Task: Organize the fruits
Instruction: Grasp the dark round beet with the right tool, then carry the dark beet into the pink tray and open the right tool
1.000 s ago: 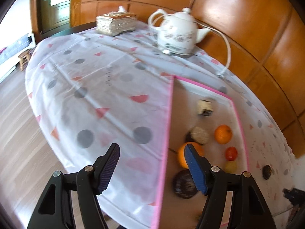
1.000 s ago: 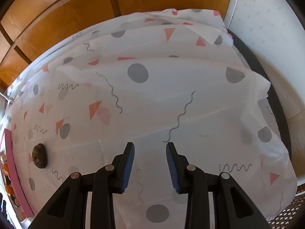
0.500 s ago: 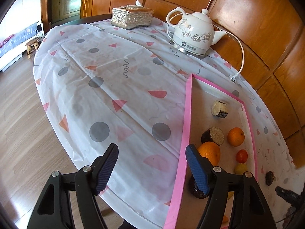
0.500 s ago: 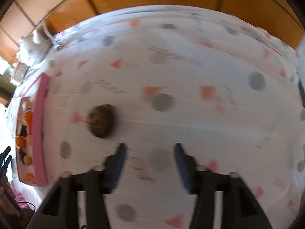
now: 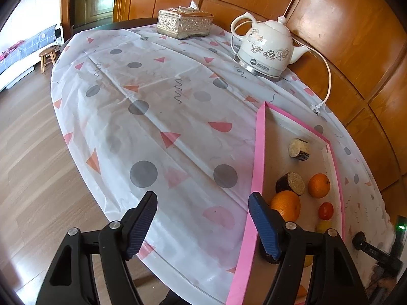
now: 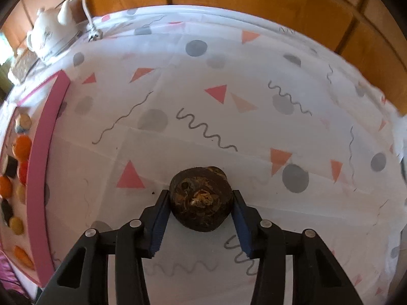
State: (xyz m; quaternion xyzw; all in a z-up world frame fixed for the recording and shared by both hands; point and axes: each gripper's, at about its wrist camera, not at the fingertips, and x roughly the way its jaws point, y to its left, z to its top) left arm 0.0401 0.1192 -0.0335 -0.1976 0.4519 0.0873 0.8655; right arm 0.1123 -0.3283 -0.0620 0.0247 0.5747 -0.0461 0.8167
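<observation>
A: The fingers (image 6: 160, 218) of the right gripper (image 6: 200, 219) sit on either side of the dark brown fruit (image 6: 201, 198), and both pads look to be touching its flanks. I can't see it lifted, so I'd call this a pinch just being made, with the fruit resting on the patterned tablecloth (image 6: 229, 76).

B: And the other one?

A: The left gripper (image 5: 203, 226) is spread wide and holds nothing. It hangs over the near edge of the table, just beside the pink-rimmed tray (image 5: 257, 157).

B: How will that brown fruit handle?

A: My guess is hard and fairly light. The skin looks rough and fibrous, so the ribbed pads should bite without slipping. It seems squat and rounded, though, so a grip too high on the curve could squirt it out. I'd take it across its widest part, where the pads are now.

B: Fragile?

A: Doesn't look it. It should stand a firmer squeeze than the oranges (image 5: 286, 204) or the small red fruit (image 5: 326, 210) in the tray would.

B: Where does it belong?

A: Likely in the tray, well apart to the left in the right wrist view, where other dark pieces (image 5: 291, 183) already lie. It's the only fruit I can see outside the tray.
</observation>
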